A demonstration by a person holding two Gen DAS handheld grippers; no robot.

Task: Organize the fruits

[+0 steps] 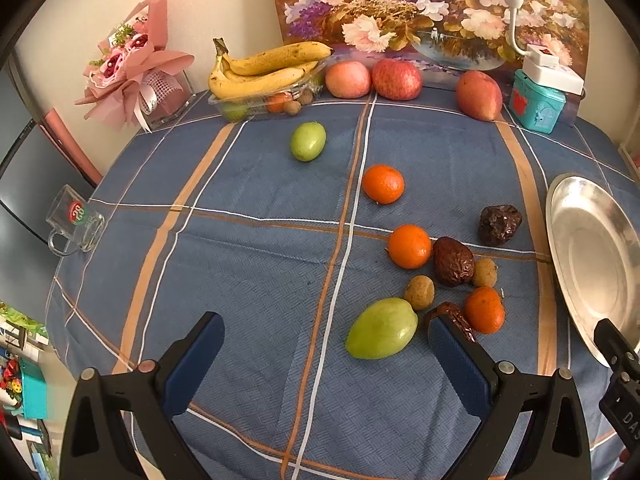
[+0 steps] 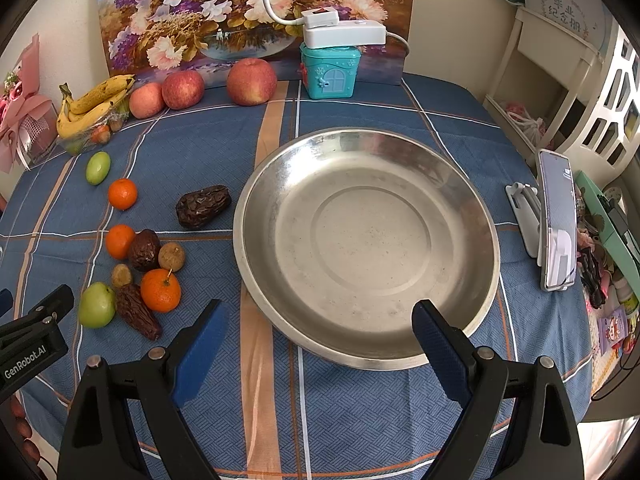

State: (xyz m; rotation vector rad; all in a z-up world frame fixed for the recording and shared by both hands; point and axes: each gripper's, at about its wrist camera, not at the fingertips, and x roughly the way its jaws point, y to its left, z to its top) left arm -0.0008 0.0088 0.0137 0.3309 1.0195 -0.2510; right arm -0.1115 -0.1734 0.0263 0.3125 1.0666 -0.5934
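Left tongs (image 1: 326,334) and right tongs (image 2: 320,322) both gape wide, seemingly level.

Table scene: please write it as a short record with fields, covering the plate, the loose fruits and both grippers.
plate: steel plate, nothing in it
loose fruits: three oranges, two green fruits, three dark dates, two small brown fruits, all left of the plate
nearest fruit: large green fruit, just ahead of the left gripper
left gripper: open, holds nothing
right gripper: open, over the plate's near rim
back of table: bananas on a clear tray, three apples
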